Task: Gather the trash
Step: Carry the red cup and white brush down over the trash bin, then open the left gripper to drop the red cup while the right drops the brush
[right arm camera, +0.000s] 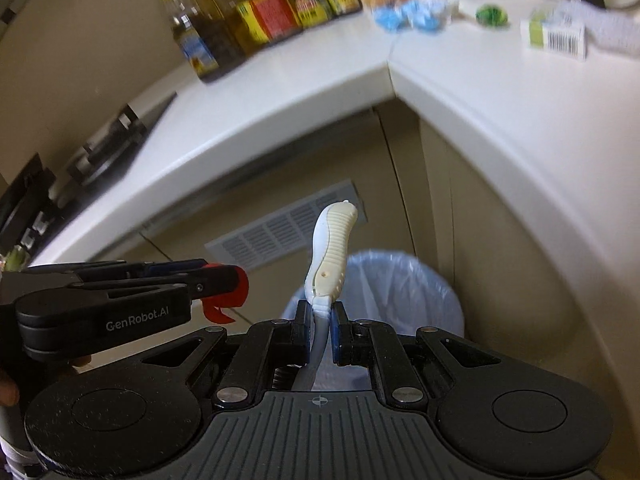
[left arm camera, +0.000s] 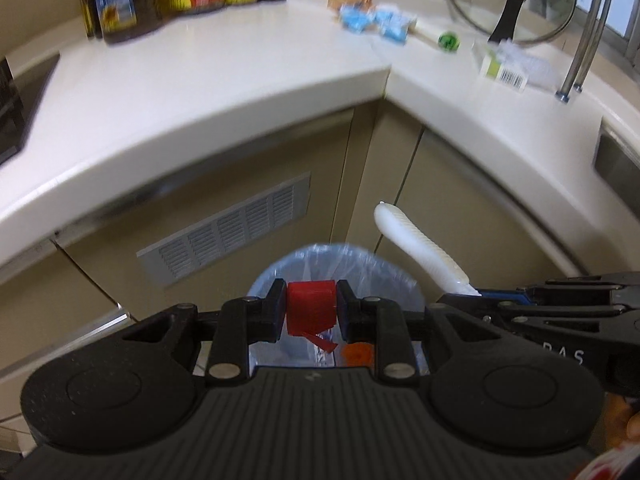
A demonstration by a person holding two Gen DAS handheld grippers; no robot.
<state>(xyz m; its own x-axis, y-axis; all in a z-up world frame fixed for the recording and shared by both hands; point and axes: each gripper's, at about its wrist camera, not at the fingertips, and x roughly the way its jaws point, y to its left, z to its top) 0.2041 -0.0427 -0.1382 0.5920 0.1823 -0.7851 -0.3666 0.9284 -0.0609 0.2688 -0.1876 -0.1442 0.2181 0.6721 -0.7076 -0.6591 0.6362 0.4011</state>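
My left gripper [left arm camera: 312,310] is shut on a red roll of tape [left arm camera: 310,306] with a loose strip hanging from it, right above the bin [left arm camera: 396,280] lined with a pale blue bag. In the right wrist view that left gripper [right arm camera: 236,286] comes in from the left with the red tape [right arm camera: 218,310] at its tip. My right gripper [right arm camera: 320,320] is shut on a white and cream toothbrush handle [right arm camera: 330,252] that points up, in front of the bin [right arm camera: 400,280]. From the left wrist view the toothbrush handle [left arm camera: 416,248] rises at the right of the bin.
A white corner counter [left arm camera: 240,80] runs above beige cabinet doors with a grey vent [left arm camera: 228,232]. On it lie blue wrappers [left arm camera: 376,20], a green-capped item [left arm camera: 448,40], a small barcoded box [left arm camera: 502,70], oil bottles [left arm camera: 116,0] and a glass lid [left arm camera: 512,0]. A hob [right arm camera: 108,144] sits left.
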